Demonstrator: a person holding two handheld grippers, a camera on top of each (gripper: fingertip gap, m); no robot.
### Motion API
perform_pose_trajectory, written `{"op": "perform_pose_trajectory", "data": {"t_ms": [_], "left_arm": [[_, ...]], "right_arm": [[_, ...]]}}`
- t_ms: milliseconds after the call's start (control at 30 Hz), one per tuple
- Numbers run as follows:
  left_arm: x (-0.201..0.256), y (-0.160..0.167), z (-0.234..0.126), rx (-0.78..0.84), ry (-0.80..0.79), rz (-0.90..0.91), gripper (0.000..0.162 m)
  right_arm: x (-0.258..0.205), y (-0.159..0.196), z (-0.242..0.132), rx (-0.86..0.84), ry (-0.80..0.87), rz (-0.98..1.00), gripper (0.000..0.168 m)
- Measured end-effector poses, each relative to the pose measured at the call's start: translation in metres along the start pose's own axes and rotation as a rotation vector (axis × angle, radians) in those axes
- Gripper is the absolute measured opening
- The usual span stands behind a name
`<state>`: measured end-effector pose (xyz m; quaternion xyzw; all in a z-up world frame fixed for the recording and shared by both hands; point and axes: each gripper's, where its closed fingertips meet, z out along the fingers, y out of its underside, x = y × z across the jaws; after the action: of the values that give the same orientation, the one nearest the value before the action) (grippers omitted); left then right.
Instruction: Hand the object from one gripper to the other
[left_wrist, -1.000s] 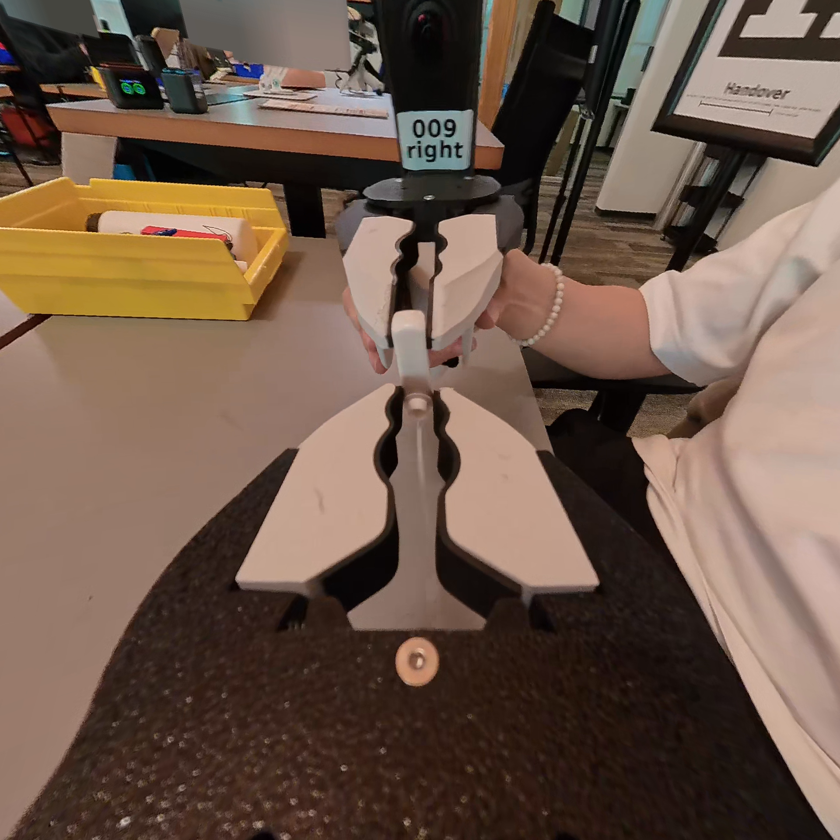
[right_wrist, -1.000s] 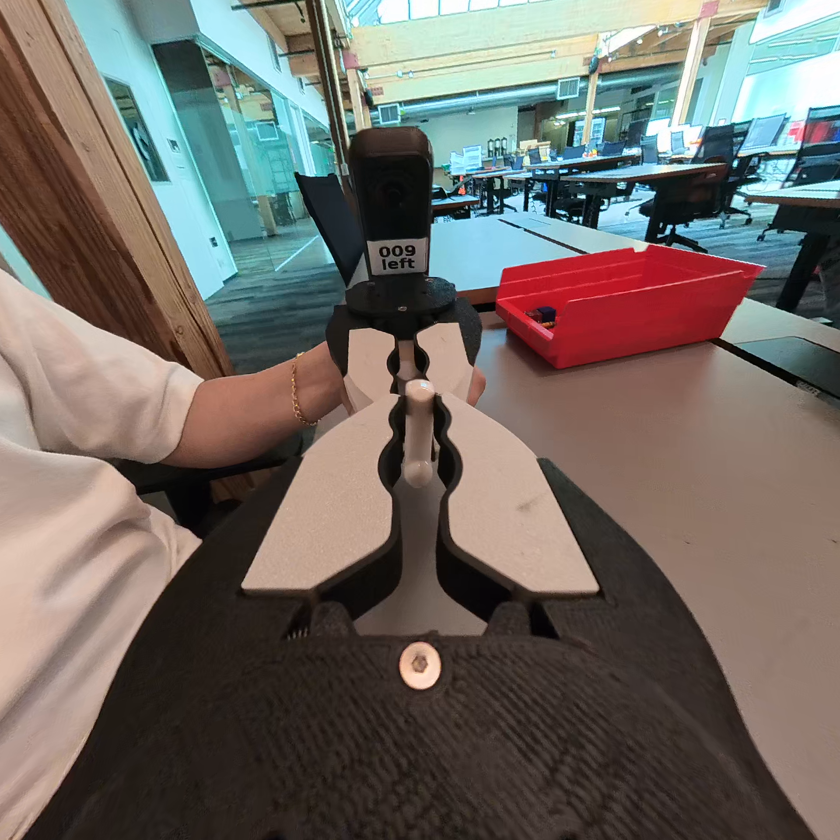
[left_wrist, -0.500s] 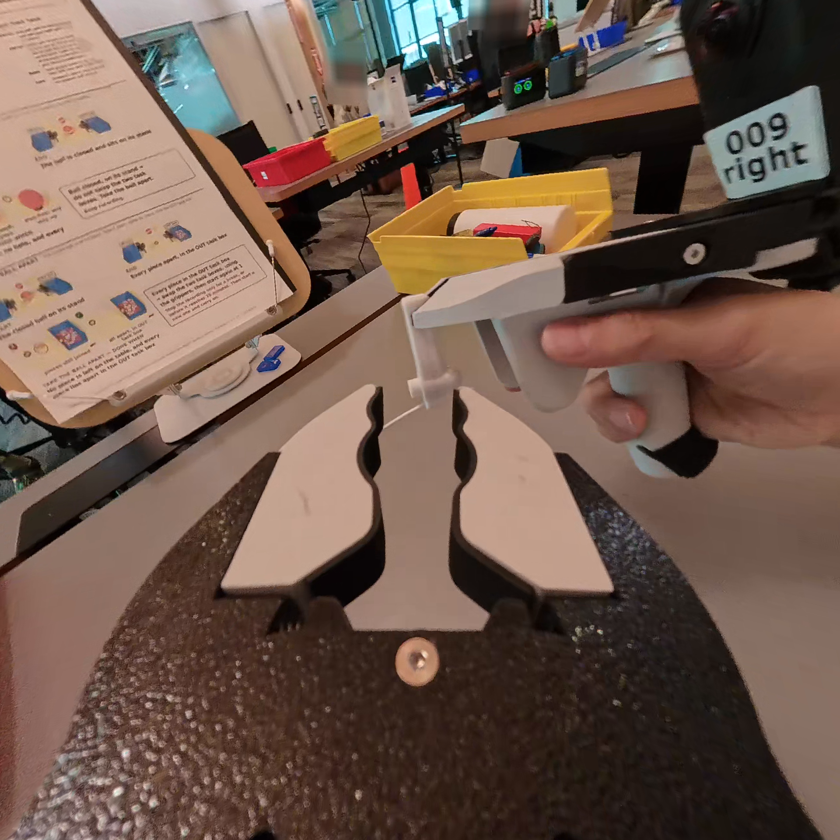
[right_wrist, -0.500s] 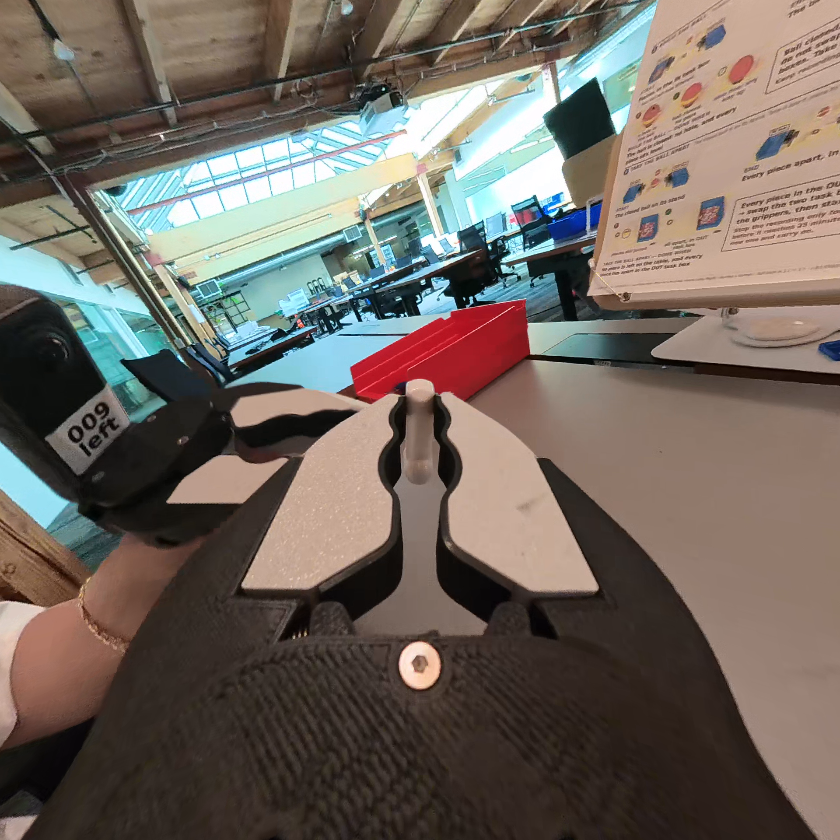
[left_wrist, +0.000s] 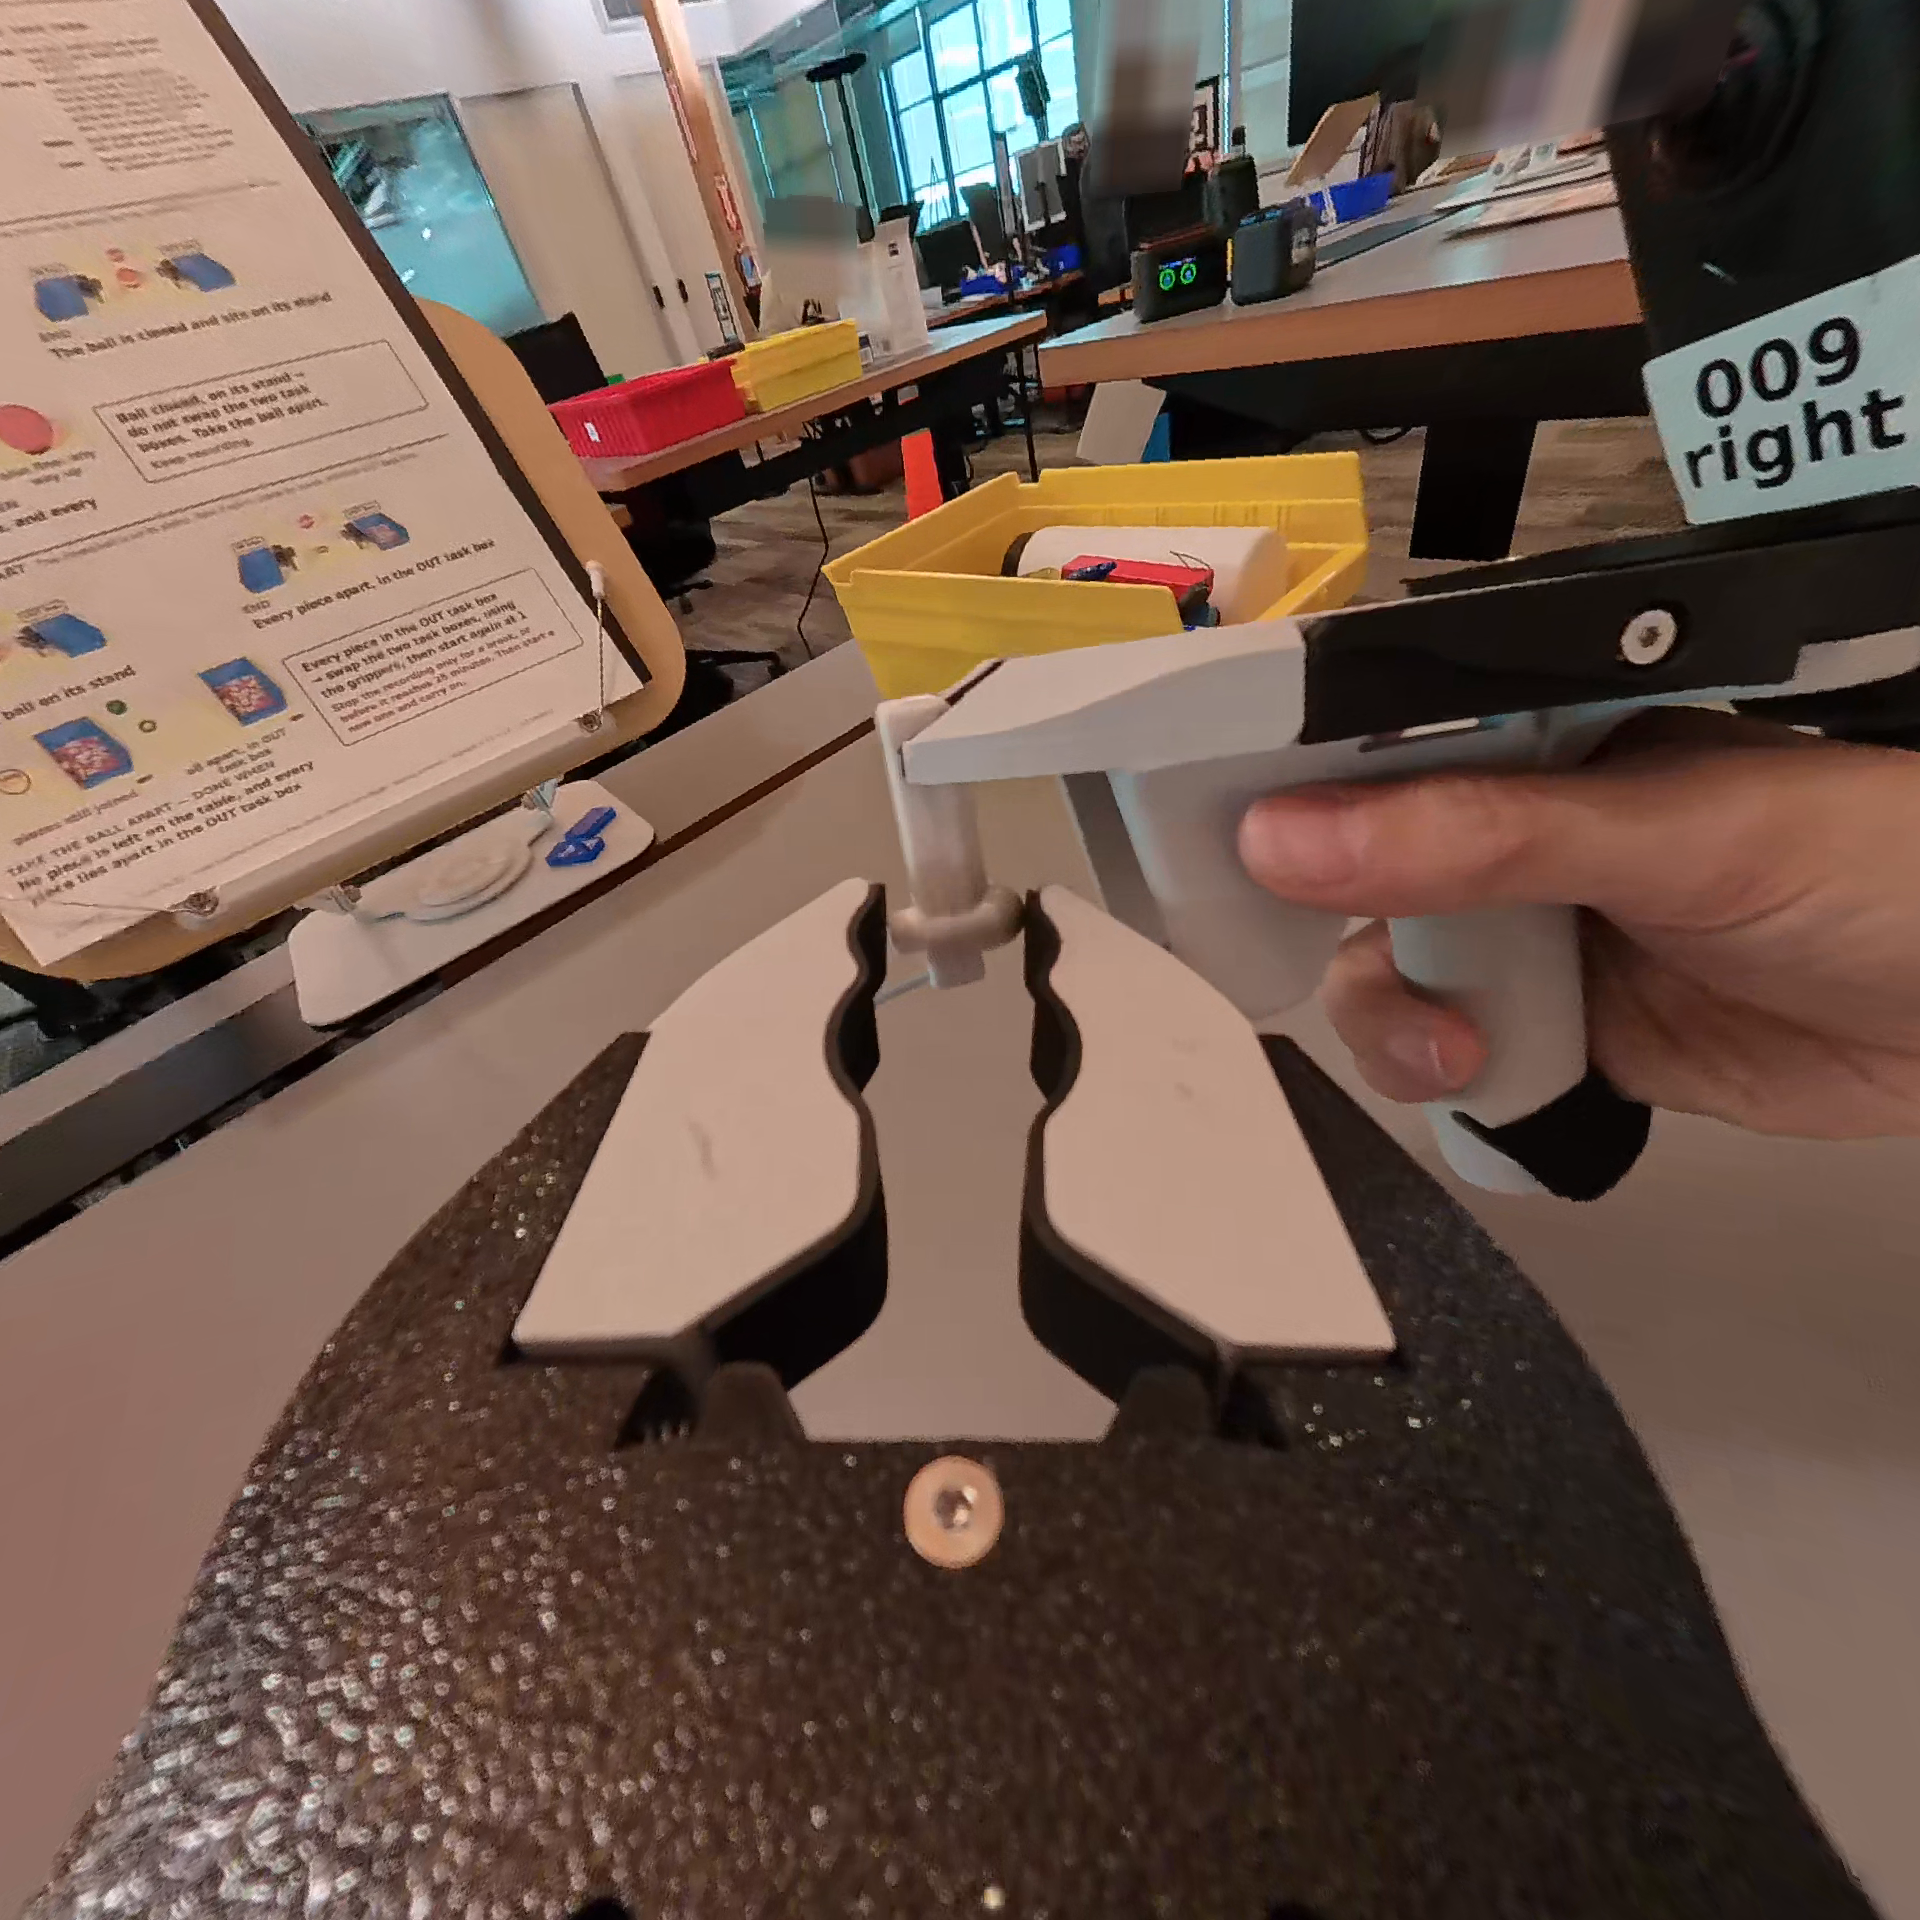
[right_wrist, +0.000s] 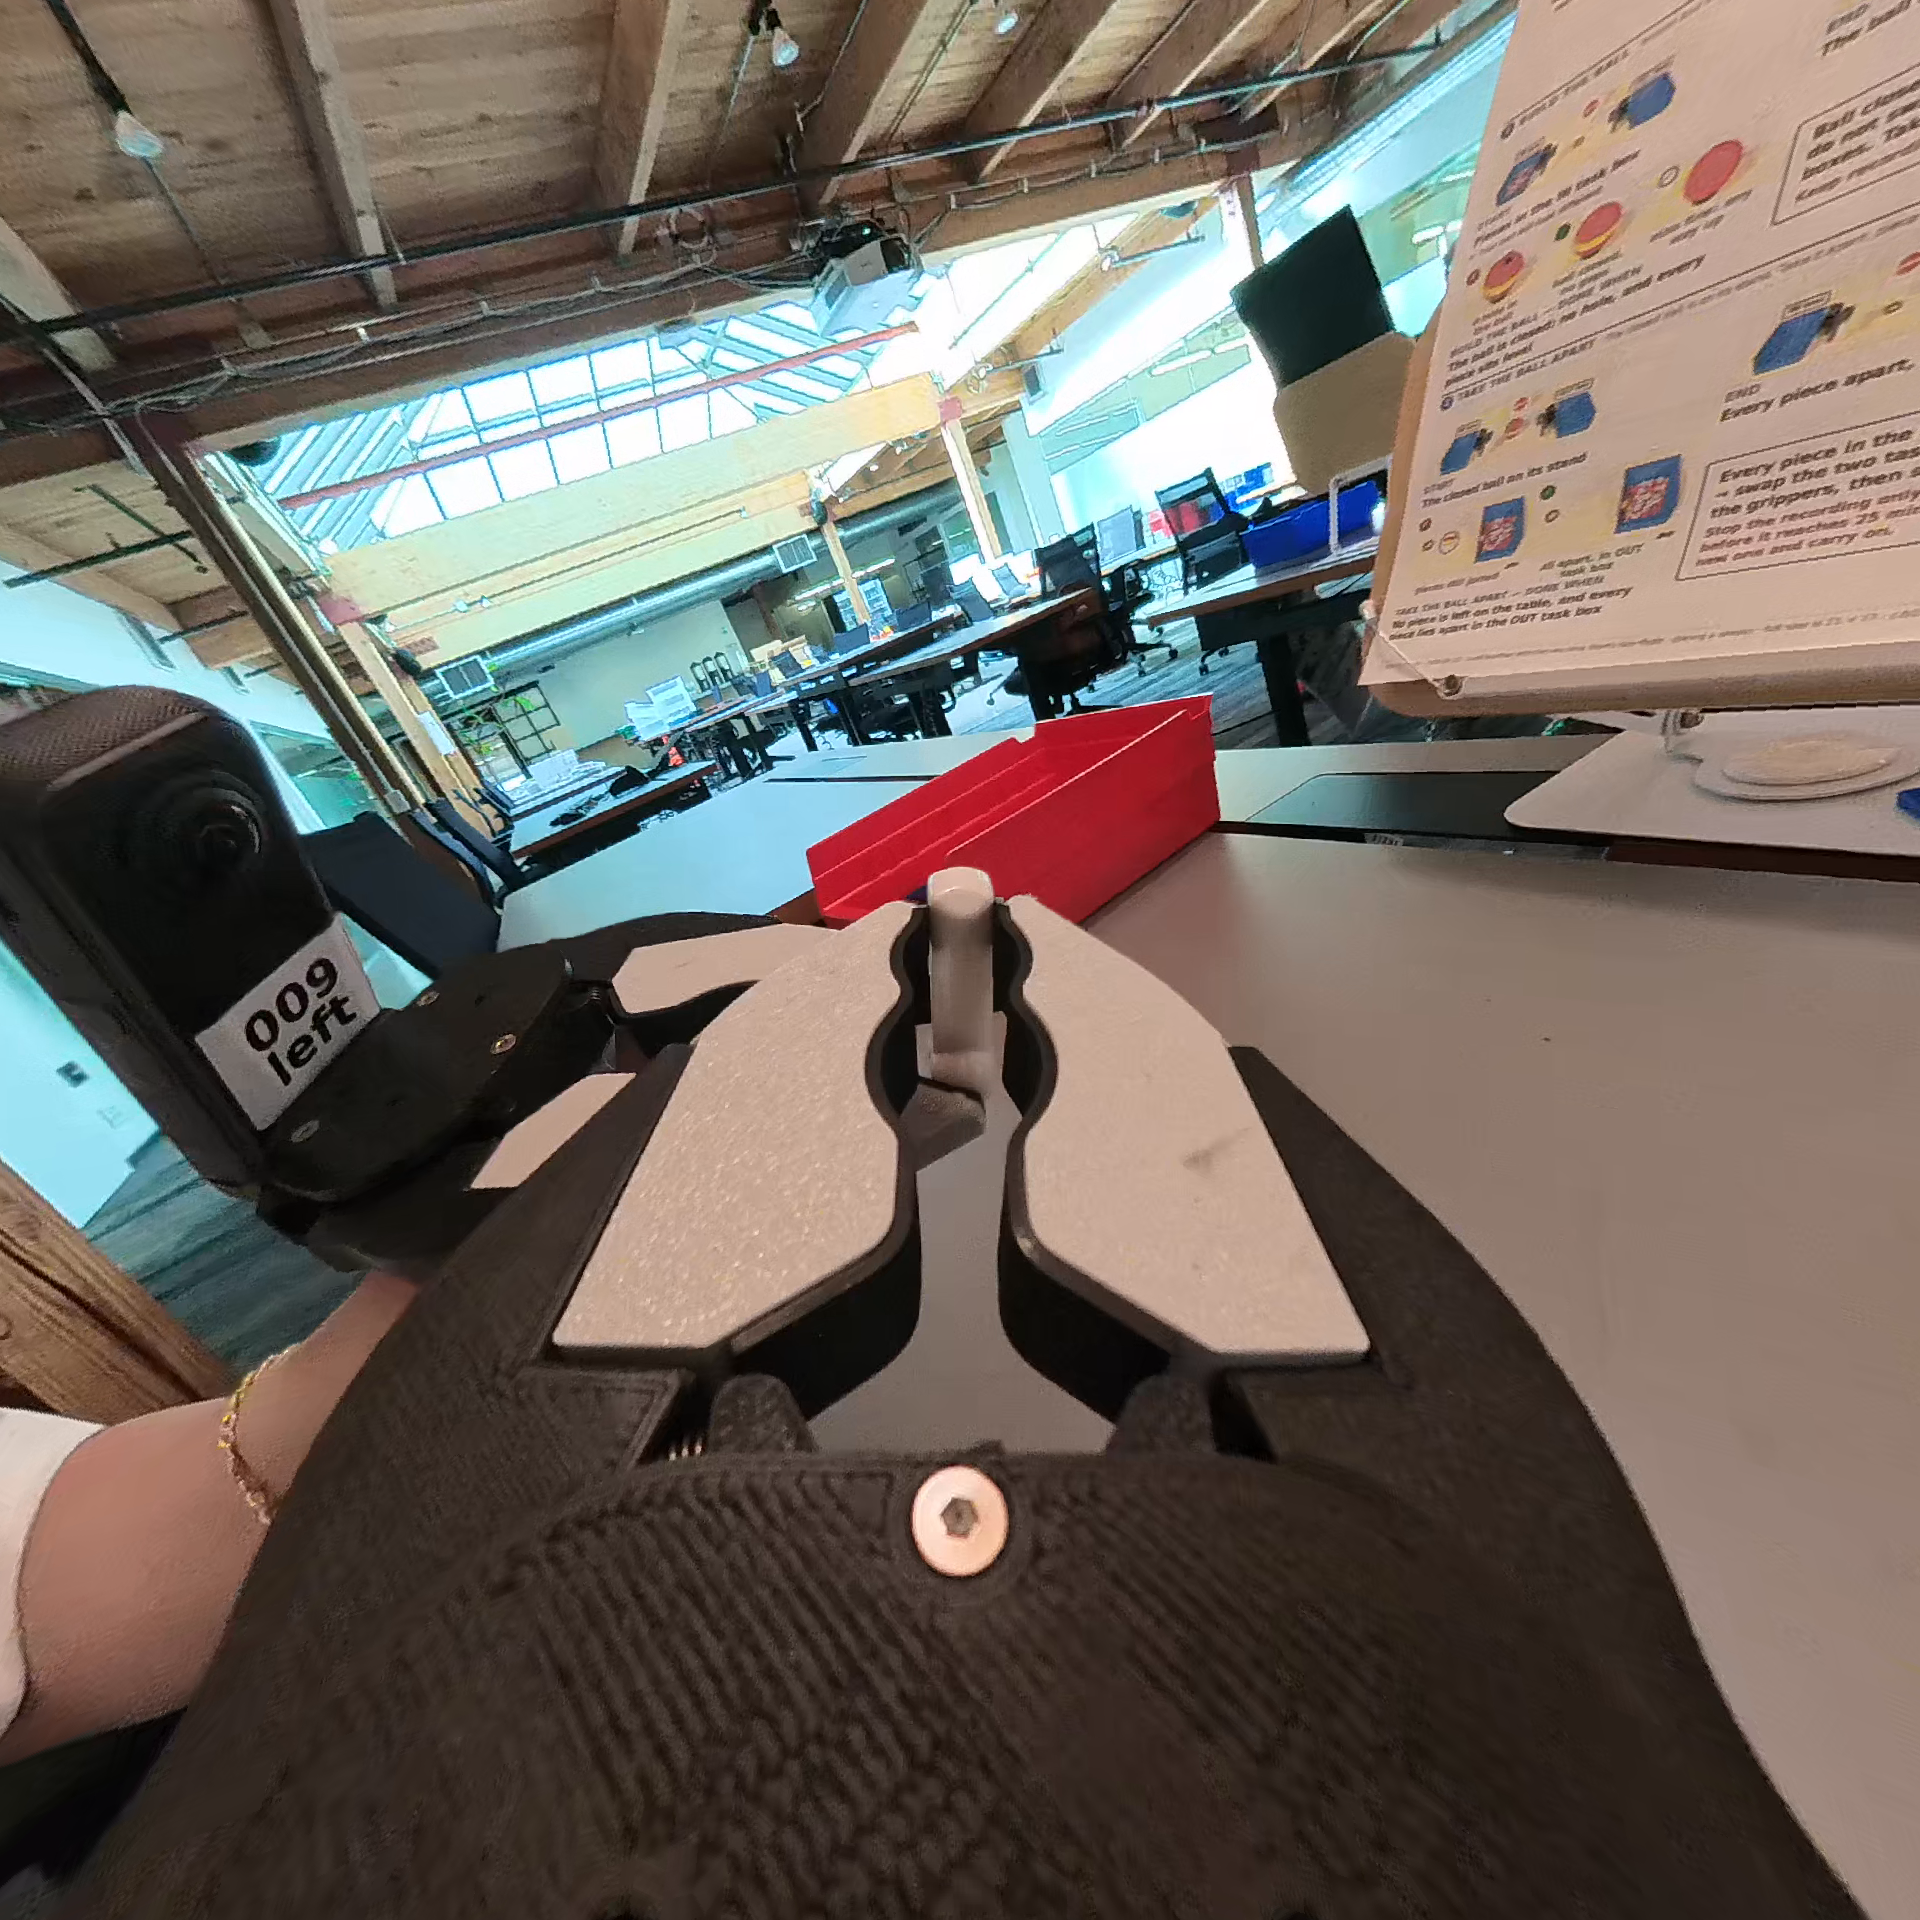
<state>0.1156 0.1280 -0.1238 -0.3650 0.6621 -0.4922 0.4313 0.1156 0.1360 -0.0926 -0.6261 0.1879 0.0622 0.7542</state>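
Peg (left_wrist: 940, 868), grey, clenched upright at the tip of your right tool (right_wrist: 961, 914) with its lower end between the spread fingers of your released left tool (left_wrist: 951, 914) above the tabletop (left_wrist: 312, 1174); nearby: yellow bin (left_wrist: 1039, 613), red bin (right_wrist: 1049, 810), instruction board (left_wrist: 260, 468).

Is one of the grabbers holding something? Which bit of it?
Yes. The right gripper pinches a small white peg by its upper end; the lower end hangs free. The left gripper is open and holds nothing.
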Motion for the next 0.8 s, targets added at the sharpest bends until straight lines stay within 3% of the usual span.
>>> {"op": "perform_pose_trajectory", "data": {"t_ms": [200, 300, 333, 500, 600, 733, 800], "left_arm": [[-0.003, 0.003, 0.0, 0.013, 0.084, 0.054, 0.024], [0.001, 0.003, -0.007, -0.003, 0.229, 0.033, 0.024], [0.007, 0.002, -0.012, -0.006, 0.319, 0.019, 0.024], [0.035, -0.006, -0.049, 0.055, 0.754, -0.086, 0.024], [0.037, -0.009, -0.06, 0.085, 0.856, -0.14, 0.024], [0.043, 0.0, -0.063, 0.051, 0.902, -0.112, 0.024], [0.047, 0.003, -0.062, 0.045, 0.904, -0.086, 0.024]], "right_arm": [[-0.004, 0.003, -0.002, -0.059, -0.069, -0.149, 0.012], [-0.007, -0.003, -0.008, -0.069, -0.114, -0.256, 0.037], [-0.008, -0.005, -0.01, -0.074, -0.132, -0.285, 0.038], [-0.044, 0.001, -0.025, -0.116, -0.414, -0.3, 0.034], [-0.061, 0.01, -0.031, -0.14, -0.528, -0.32, 0.027], [-0.067, 0.022, -0.027, -0.189, -0.538, -0.361, 0.028], [-0.067, 0.023, -0.024, -0.19, -0.523, -0.363, 0.015]]}}
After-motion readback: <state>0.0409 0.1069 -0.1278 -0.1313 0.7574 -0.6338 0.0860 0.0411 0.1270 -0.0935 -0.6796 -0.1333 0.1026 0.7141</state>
